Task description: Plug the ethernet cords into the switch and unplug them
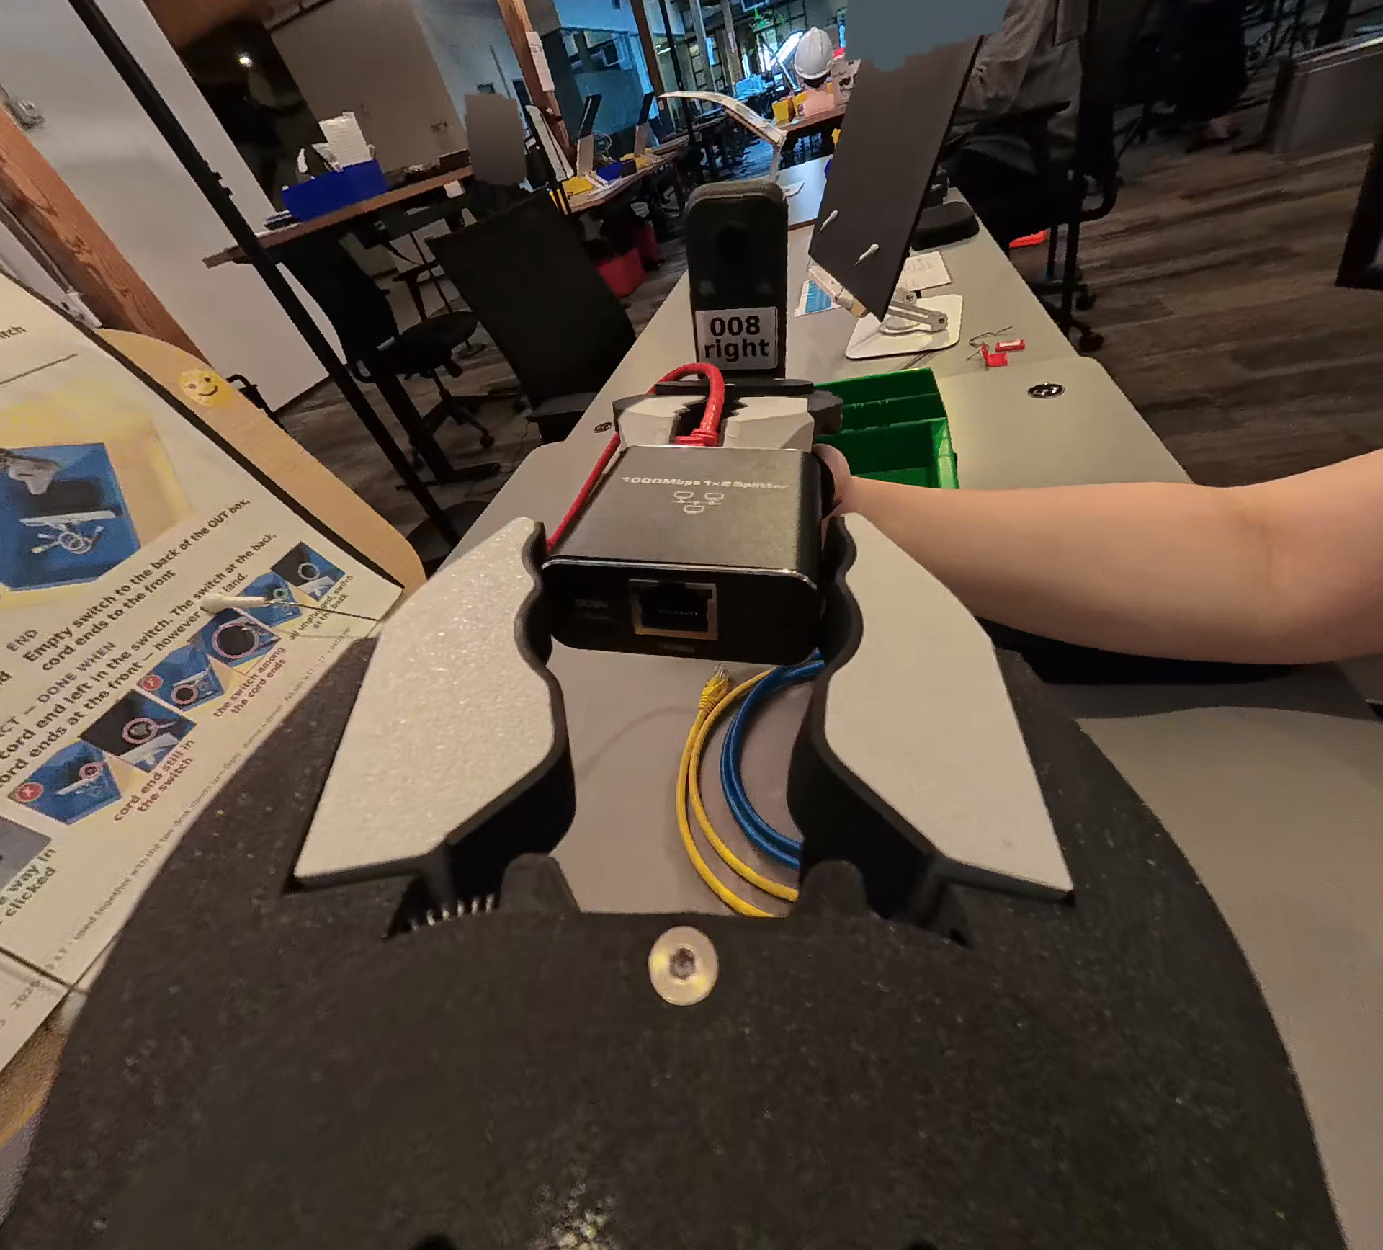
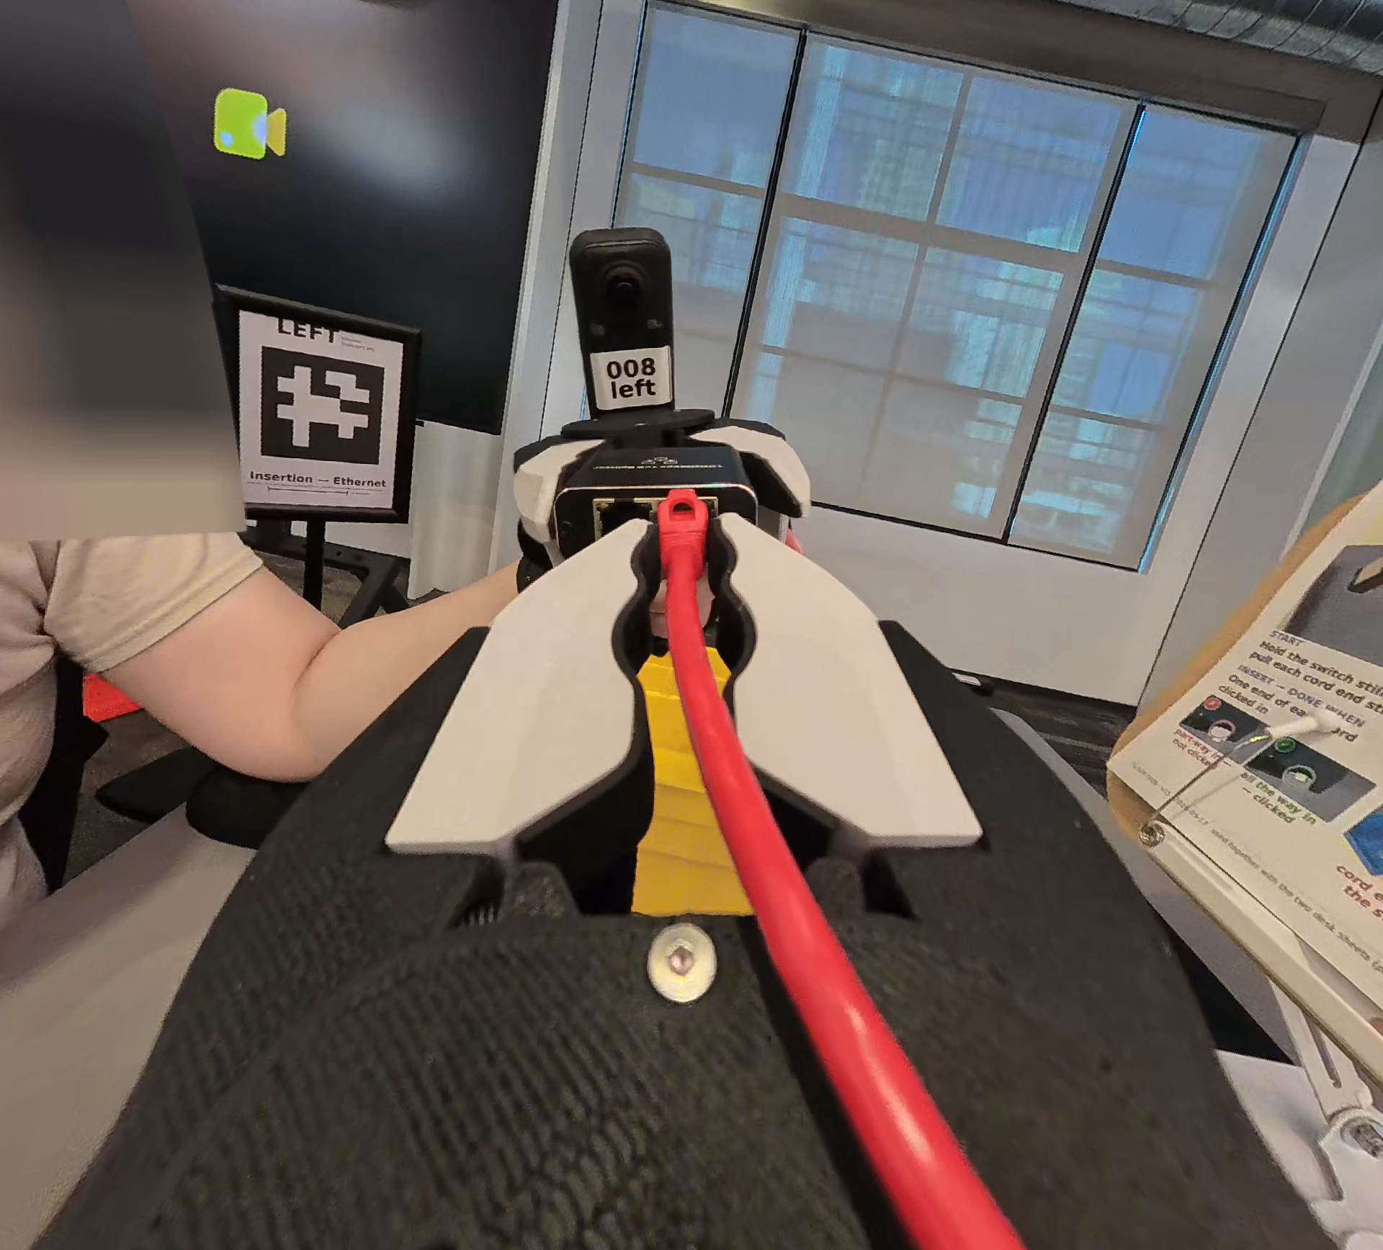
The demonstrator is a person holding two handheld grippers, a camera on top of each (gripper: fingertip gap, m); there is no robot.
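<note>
Grey tabletop (image 1: 1048, 435) below — left gripper (image 1: 685, 585) clamps the black metal switch (image 1: 696, 525); right gripper (image 2: 677, 544) pinches the red ethernet cord's plug (image 2: 677, 525) — its tip hidden.

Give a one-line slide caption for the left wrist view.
Left gripper clamps black switch; right gripper holds red cord.

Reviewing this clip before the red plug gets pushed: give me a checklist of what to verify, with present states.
1. Left tool clamps black switch: ok.
2. Right tool grips red cord behind its plug: ok.
3. Plug lined up with a port on the switch's two-port face: ok.
4. Plug clicked in: cannot tell.
5. Near-side port empty: ok.
6. Yellow cord and blue cord lying loose on the table, clear of the tools: ok.
</note>
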